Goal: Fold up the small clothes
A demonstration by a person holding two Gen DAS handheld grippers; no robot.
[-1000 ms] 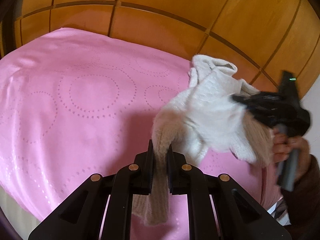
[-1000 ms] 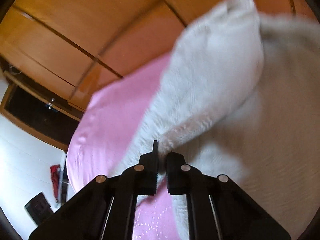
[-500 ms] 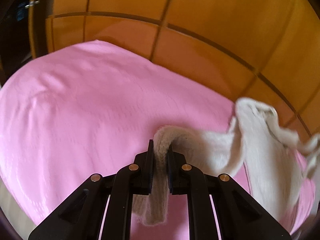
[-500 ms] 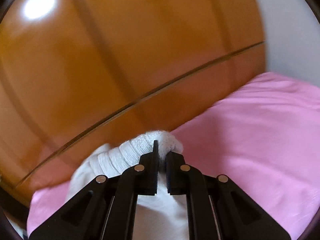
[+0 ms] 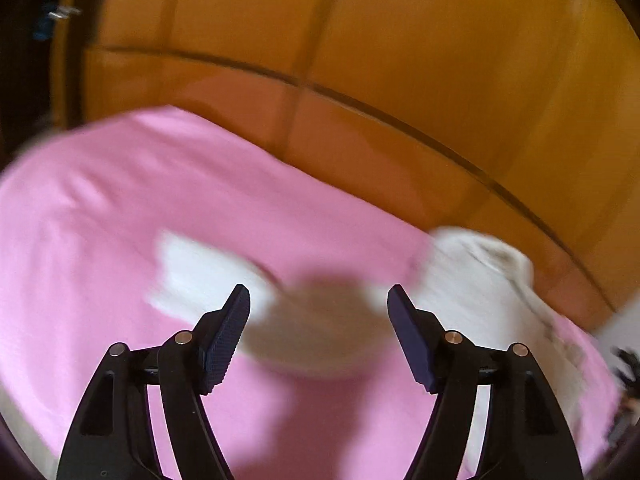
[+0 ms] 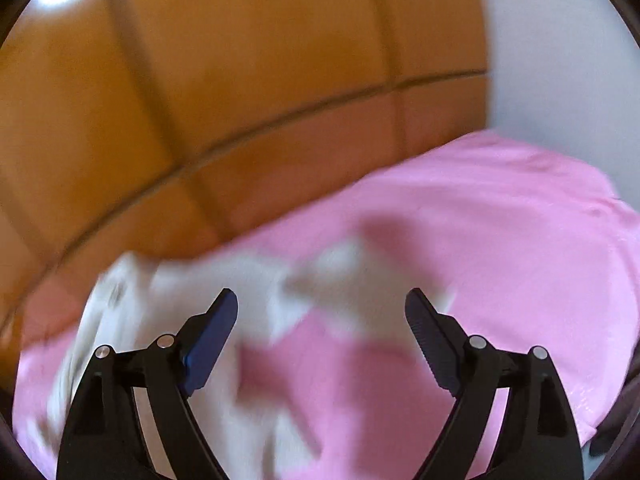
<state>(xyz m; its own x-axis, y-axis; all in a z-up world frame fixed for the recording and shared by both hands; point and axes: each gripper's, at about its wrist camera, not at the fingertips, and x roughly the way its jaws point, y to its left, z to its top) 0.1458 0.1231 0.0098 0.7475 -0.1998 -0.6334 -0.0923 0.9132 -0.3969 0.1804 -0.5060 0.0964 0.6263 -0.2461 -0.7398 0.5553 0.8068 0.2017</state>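
A small white knitted garment point(image 5: 472, 280) lies spread on the pink sheet point(image 5: 120, 208), blurred by motion. One sleeve reaches left point(image 5: 200, 268) in front of my left gripper point(image 5: 319, 300), which is open and empty above the cloth. In the right wrist view the garment point(image 6: 180, 292) lies across the lower left, with a sleeve end point(image 6: 344, 272) ahead. My right gripper point(image 6: 321, 306) is open and empty just above it.
A wooden panelled wardrobe point(image 5: 360, 60) stands right behind the bed. A white wall point(image 6: 560, 60) is at the right. The pink sheet point(image 6: 520, 240) extends to the right of the garment. The bed edge drops off at the lower left point(image 5: 16, 420).
Both grippers have opened and let go of the garment, which dropped onto the sheet. Both views are now blurred by motion.
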